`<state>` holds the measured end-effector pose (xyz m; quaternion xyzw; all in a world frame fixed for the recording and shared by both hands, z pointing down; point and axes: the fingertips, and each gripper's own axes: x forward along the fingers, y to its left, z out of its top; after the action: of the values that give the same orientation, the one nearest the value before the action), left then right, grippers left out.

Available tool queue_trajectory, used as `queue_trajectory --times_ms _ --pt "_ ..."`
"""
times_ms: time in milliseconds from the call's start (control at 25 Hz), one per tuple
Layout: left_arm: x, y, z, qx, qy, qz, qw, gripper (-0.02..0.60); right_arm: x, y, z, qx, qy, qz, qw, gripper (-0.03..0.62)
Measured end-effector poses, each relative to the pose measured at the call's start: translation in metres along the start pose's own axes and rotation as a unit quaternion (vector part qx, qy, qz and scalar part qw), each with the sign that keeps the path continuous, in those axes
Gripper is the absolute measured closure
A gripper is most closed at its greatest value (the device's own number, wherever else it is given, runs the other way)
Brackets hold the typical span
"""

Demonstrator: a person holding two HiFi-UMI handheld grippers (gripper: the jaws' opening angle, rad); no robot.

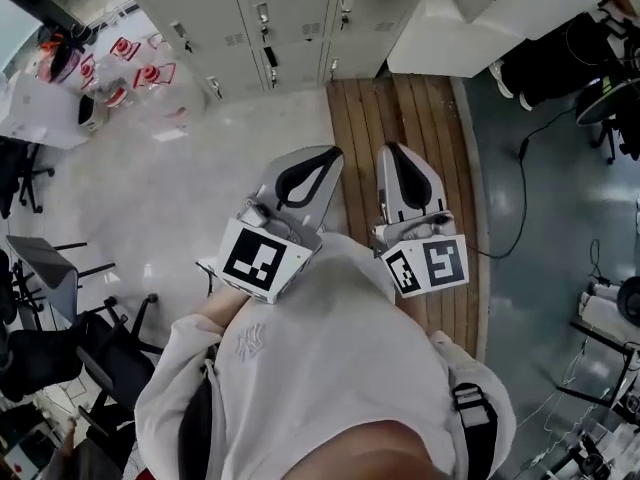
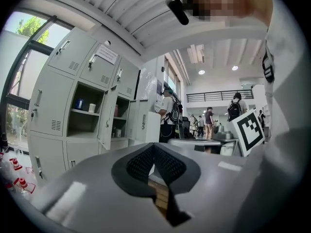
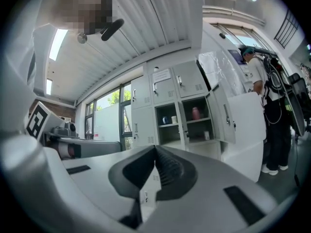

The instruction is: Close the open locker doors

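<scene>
A bank of pale grey lockers (image 1: pixel 260 18) stands ahead of me at the top of the head view. Two middle compartments (image 3: pixel 167 123) (image 3: pixel 197 115) are open, with cups and a pink bottle on their shelves. Their doors (image 3: pixel 226 115) swing out to the right. In the left gripper view the same open compartments (image 2: pixel 87 108) sit at the left, a door (image 2: pixel 106 125) ajar beside them. My left gripper (image 1: pixel 335 153) (image 2: pixel 154 147) and right gripper (image 1: pixel 392 148) (image 3: pixel 155 148) are held side by side, well short of the lockers. Both are shut with nothing between the jaws.
A wooden floor strip (image 1: pixel 400 118) runs toward the lockers under the right gripper. Office chairs (image 1: pixel 60 268) stand at the left, a table with red-white items (image 1: pixel 110 63) at the far left. A cable (image 1: pixel 520 168) crosses the grey floor at right. A person (image 3: pixel 272 106) stands beside the open doors.
</scene>
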<state>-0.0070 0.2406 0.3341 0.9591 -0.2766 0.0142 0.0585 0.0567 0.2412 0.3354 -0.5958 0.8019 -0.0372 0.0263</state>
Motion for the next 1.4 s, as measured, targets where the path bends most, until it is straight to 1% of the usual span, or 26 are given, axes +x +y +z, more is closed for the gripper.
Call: queue_trajectory --times_ms 120,240,480,680,840,1000,1160,1400 --pt "0.003 0.003 -0.009 0.003 0.006 0.009 0.9999 0.574 0.001 -0.002 -0.008 0.004 0.006 0.012 1.000 0.582" --pt "0.011 0.013 -0.004 0.004 0.000 0.024 0.9997 0.572 0.006 -0.008 0.000 0.006 0.000 0.028 1.000 0.582" --pt "0.020 0.046 -0.004 0.006 -0.002 0.036 0.9993 0.574 0.036 -0.017 -0.004 -0.002 0.010 0.031 0.999 0.582" --pt "0.027 0.086 0.003 0.003 -0.003 0.039 0.9992 0.574 0.074 -0.016 -0.007 0.002 0.023 0.024 0.999 0.582" --pt "0.032 0.122 0.017 0.008 -0.005 0.037 0.9993 0.572 0.110 -0.014 0.006 -0.001 0.014 0.021 1.000 0.582" --pt "0.033 0.155 0.024 0.008 -0.007 0.042 0.9991 0.574 0.138 -0.018 0.012 -0.008 0.005 0.005 1.000 0.582" --pt "0.036 0.182 0.019 0.006 -0.002 0.043 0.9991 0.574 0.160 -0.020 0.006 -0.002 0.003 -0.010 1.000 0.582" --pt "0.043 0.204 0.009 -0.004 0.005 0.045 0.9990 0.574 0.180 -0.029 -0.009 0.005 0.018 -0.017 1.000 0.582"
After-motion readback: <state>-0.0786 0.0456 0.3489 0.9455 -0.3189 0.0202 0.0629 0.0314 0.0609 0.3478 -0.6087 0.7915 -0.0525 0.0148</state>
